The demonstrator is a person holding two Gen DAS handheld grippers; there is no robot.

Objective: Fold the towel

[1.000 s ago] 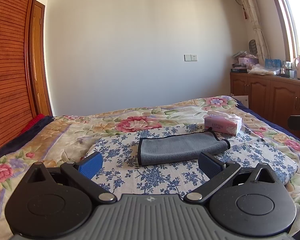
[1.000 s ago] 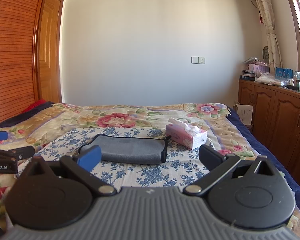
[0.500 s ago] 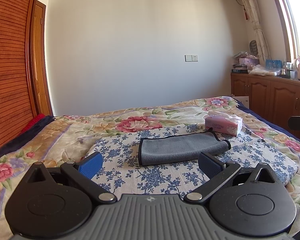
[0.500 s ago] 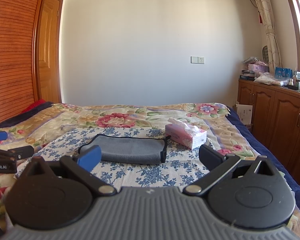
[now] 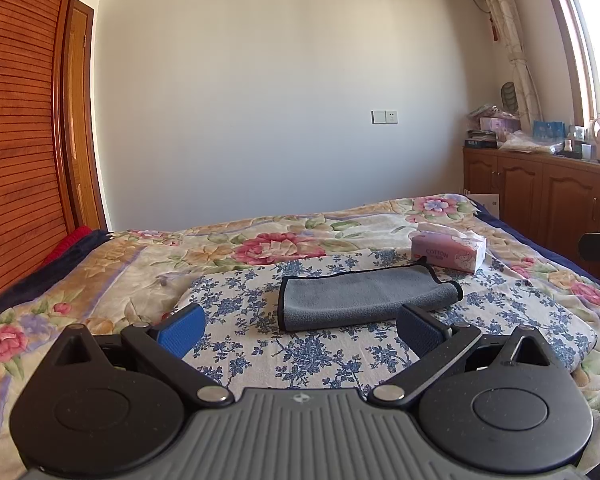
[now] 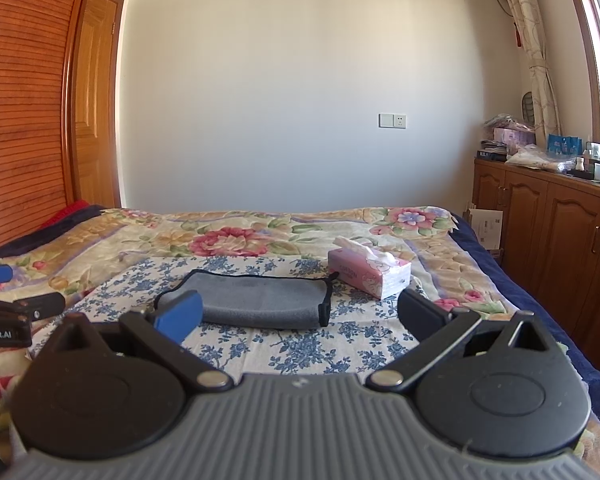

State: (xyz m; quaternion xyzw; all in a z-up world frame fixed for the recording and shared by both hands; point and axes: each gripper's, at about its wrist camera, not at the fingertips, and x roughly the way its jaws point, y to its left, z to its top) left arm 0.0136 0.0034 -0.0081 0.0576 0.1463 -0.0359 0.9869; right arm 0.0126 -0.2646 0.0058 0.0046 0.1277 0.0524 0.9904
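bed [image 5: 112,280]: floral quilt, blue-print cloth [image 5: 331,344] on top as work surface
towel [image 5: 363,298]: folded already, flat, free
left tool [image 5: 300,326]: open, empty, hovering short
right tool [image 6: 298,314]: open, empty, hovering short

I see the towel [image 5: 363,298] as matt grey cloth, fine nap, darker stitched edging. Sheet [image 5: 339,354] under it: thin printed cotton, slightly creased. Tissue box [image 6: 369,276] looks like soft glossy plastic wrap, paper tuft on top. My left gripper [image 5: 300,330]: matt black plastic, ribbed grey housing, bright metal pivot pins. Cabinets [image 6: 555,220] far right: semi-gloss varnished wood.
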